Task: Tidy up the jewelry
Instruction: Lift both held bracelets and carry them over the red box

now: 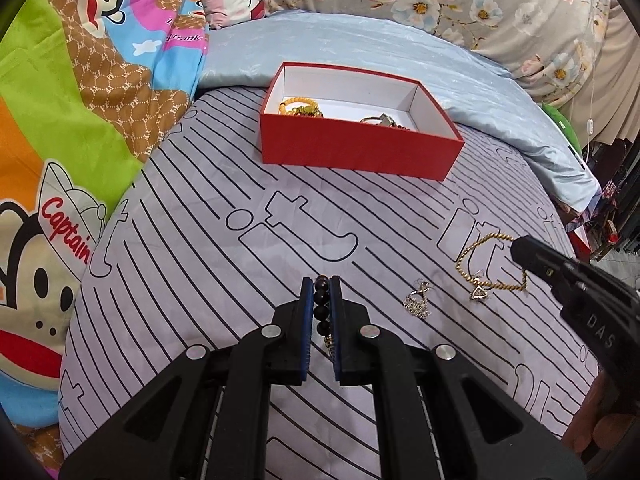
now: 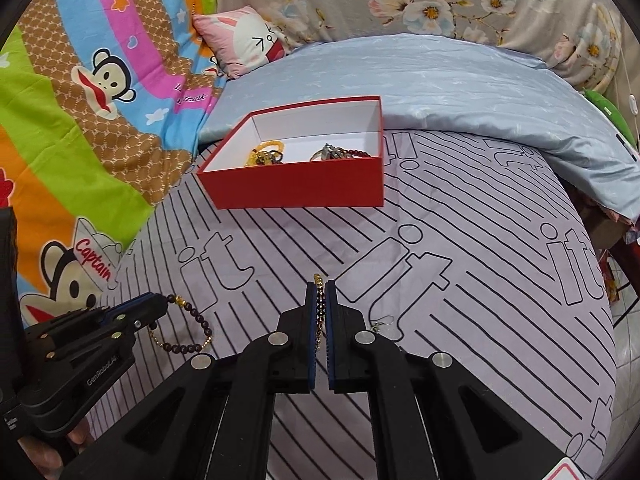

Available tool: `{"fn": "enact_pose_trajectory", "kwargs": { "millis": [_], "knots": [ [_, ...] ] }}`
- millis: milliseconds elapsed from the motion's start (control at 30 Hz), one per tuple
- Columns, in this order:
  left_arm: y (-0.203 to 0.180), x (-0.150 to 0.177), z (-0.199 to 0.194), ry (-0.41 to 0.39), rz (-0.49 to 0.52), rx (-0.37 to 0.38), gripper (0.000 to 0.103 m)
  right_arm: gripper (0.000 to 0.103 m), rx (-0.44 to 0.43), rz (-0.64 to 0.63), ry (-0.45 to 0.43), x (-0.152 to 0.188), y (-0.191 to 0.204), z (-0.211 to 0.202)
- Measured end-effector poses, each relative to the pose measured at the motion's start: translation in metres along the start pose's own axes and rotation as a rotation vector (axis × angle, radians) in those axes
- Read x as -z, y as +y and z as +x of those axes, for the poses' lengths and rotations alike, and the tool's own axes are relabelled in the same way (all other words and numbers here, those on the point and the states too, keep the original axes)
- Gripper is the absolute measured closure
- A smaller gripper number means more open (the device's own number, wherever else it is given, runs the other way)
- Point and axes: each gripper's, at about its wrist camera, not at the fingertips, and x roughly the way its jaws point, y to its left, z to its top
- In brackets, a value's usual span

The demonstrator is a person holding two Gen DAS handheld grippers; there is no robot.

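Dark bead bracelet (image 1: 322, 305) pinched in left gripper (image 1: 321, 284), gold chain (image 2: 319, 300) pinched in right gripper (image 2: 319, 288)

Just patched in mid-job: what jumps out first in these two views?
The red box sits open mid-bed with jewelry already inside, on the striped sheet. In front of it, the left gripper pinches a dark bead bracelet while the right gripper clamps a gold chain; silver earrings lie loose between them.

One red box (image 1: 352, 152), two tongs-held bracelets, one silver earring (image 1: 418, 300)
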Motion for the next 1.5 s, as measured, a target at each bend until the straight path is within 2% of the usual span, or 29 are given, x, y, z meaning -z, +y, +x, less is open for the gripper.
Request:
{"fn": "enact_pose_trajectory", "kwargs": {
  "millis": [400,800,1200,1500],
  "knots": [
    [-0.002,-0.027,-0.001,-0.035,0.025,-0.001,0.095,0.099,-0.026,0.013,-0.024,-0.016,0.002,-0.002],
    [-0.001,-0.091,0.003,-0.104,0.055,-0.018,0.095,0.099,-0.032,0.0,-0.065,-0.069,-0.006,0.009],
    [-0.011,-0.171,0.031,-0.157,0.075,-0.003,0.095,0.099,-0.024,-0.035,-0.087,-0.146,-0.005,0.055],
    [-0.013,-0.205,0.074,-0.136,0.064,0.008,0.095,0.099,-0.032,-0.045,-0.087,-0.181,0.001,0.095]
  ]
}}
